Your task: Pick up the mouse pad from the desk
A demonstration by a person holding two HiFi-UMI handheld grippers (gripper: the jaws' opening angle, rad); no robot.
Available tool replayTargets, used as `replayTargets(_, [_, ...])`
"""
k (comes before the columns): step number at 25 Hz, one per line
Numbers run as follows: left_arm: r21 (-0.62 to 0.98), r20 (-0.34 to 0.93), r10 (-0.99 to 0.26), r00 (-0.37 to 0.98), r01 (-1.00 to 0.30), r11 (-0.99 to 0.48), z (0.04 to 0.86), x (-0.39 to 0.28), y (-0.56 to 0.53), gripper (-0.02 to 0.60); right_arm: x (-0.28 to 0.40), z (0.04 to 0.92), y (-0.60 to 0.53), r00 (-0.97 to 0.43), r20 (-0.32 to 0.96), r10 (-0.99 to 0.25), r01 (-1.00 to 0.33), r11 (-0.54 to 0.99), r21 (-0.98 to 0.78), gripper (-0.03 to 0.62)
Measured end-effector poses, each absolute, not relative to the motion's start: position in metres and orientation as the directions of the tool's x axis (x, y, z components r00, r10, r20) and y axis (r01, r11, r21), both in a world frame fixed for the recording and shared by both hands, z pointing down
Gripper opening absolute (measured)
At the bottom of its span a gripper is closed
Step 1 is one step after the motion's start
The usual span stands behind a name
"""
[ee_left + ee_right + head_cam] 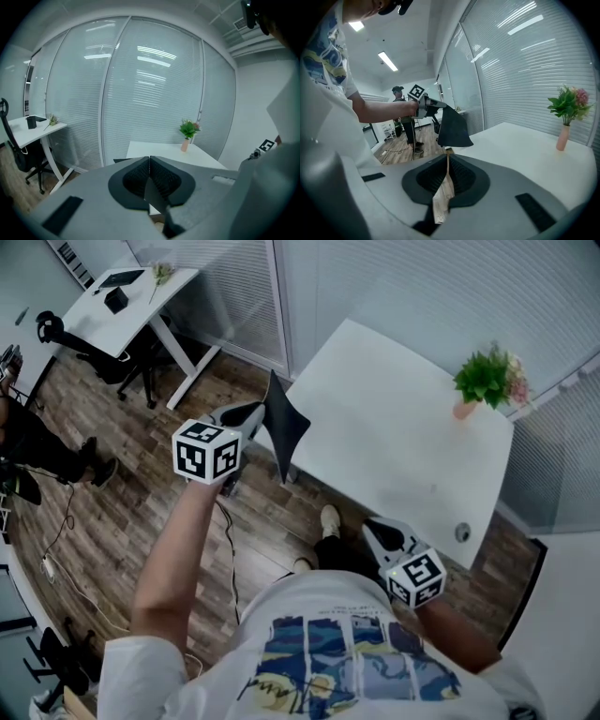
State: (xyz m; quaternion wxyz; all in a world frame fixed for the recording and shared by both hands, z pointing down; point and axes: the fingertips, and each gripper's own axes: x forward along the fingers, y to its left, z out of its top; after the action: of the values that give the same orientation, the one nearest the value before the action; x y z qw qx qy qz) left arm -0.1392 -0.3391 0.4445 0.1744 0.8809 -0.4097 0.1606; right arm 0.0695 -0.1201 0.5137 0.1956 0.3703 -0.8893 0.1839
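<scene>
Upper centre: mouse pad (286,427) in left gripper (265,412) jaws, beside bench (394,437) left edge; plant (485,379) on bench, upper right; right gripper (375,529) lower right.

In the head view, the left cube (206,451) covers most of my left gripper (261,414), so where its jaws bite the pad (286,423) is hidden. In the left gripper view, the pad shows only as a thin dark edge between closed jaws. The rest hangs behind the gripper's body, which also hides the near side of the desk (159,149). My shirt (276,187) blocks that view's right side, leaving just the right cube (266,146). Behind the meeting tips of my right gripper (447,157) runs a tan strip (443,197); floor or something else, I can't tell. A person (23,442) is cut off by the head view's left edge. Things on the far desk (141,306) are too small to name.
</scene>
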Motion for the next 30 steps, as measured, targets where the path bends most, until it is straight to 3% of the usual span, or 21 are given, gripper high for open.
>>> replayTargets(30, [0.124, 0.228, -0.817, 0.529, -0.848, -0.515, 0.281, -0.3, -0.195, 0.006, -0.012, 0.496, -0.043, -0.707, 0.468, -0.53, -0.646, 0.754, -0.121, 0.008])
